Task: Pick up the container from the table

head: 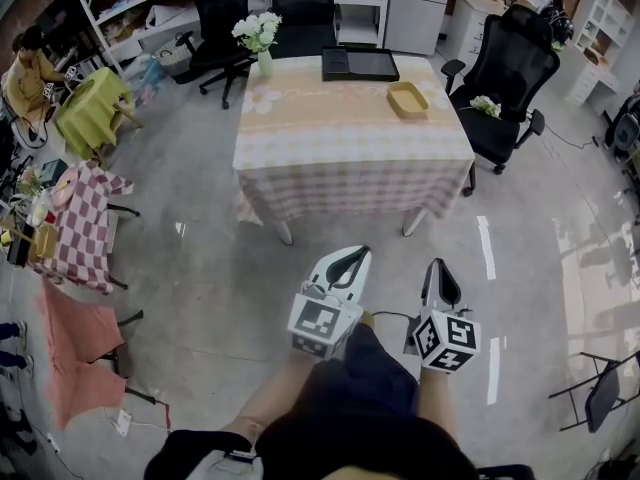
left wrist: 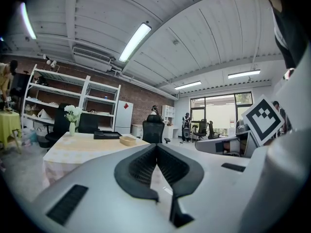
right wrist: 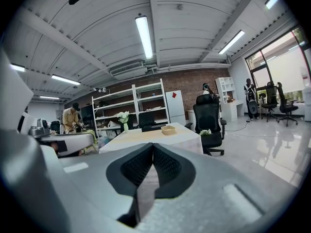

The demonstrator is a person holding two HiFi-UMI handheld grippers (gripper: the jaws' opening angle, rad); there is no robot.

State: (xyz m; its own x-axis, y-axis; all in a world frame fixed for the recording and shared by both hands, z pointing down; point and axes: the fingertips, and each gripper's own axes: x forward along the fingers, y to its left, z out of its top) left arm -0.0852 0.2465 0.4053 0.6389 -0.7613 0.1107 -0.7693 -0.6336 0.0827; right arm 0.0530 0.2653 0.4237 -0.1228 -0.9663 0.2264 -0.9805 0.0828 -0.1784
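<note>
Facing the desk (head: 340, 143), container (head: 407, 99) on its far right side, well apart from me.
Left gripper (head: 353, 256) & right gripper (head: 438, 266) both closed, empty, held fwd bc nothing's in reach yet.

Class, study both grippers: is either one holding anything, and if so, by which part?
Nothing is held. The left gripper and right gripper are both shut and empty; the container sits on the table, away from them.
</note>
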